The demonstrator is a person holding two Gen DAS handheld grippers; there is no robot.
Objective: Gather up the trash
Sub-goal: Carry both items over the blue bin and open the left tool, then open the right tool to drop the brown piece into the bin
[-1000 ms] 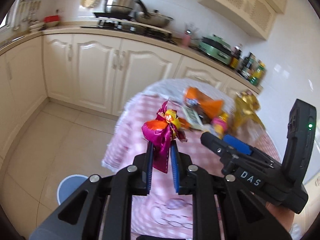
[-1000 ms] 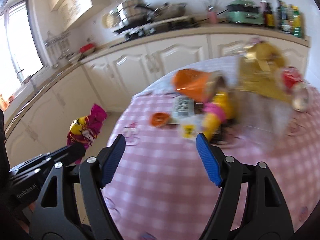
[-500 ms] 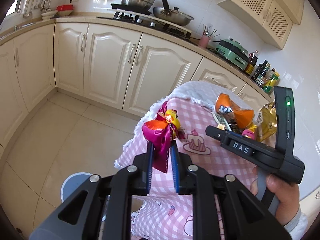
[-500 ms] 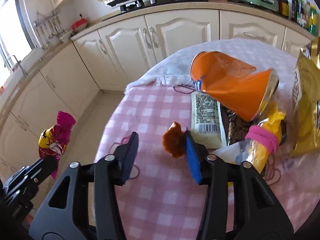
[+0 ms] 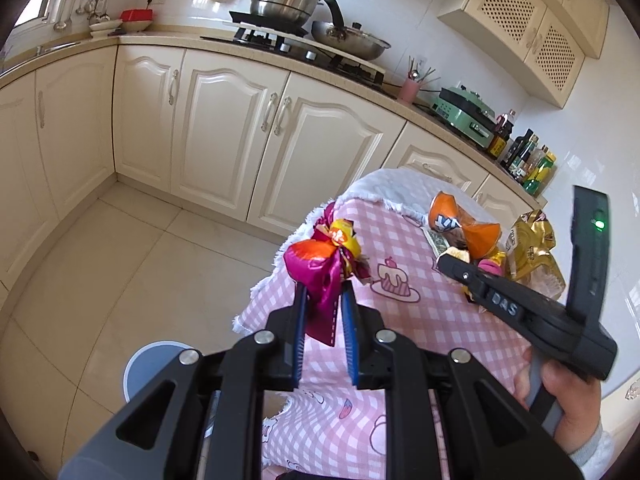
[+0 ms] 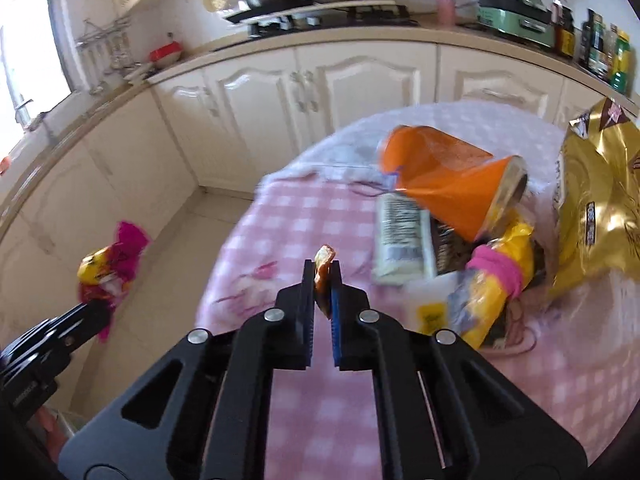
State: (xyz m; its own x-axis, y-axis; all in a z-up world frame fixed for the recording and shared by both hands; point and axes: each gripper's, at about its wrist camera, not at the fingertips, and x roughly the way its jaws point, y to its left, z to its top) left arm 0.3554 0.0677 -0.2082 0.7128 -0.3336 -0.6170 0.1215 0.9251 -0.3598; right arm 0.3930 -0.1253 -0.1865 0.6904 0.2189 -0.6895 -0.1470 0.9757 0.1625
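My left gripper [image 5: 323,292] is shut on a crumpled magenta, orange and yellow wrapper [image 5: 316,264], held off the left edge of the pink checked table [image 5: 400,240], over the floor. The same wrapper [image 6: 110,260] shows at the left of the right wrist view. My right gripper [image 6: 321,276] is shut on a small orange wrapper [image 6: 324,258] above the cloth [image 6: 280,220]. More trash lies beyond it: an orange bag [image 6: 444,176], a white barcode packet [image 6: 400,240], a yellow and pink wrapper [image 6: 496,280] and a gold bag [image 6: 596,208].
A round pale-blue bin [image 5: 156,364] stands on the tiled floor below my left gripper, partly hidden by it. Cream kitchen cabinets [image 5: 224,132] with a stove and pots run behind the table. A hand [image 5: 560,384] holds the right gripper.
My right gripper's jaws closed on the small orange wrapper that lay on the cloth. My left gripper, still holding its wrapper, drifted away from the table toward the floor side.
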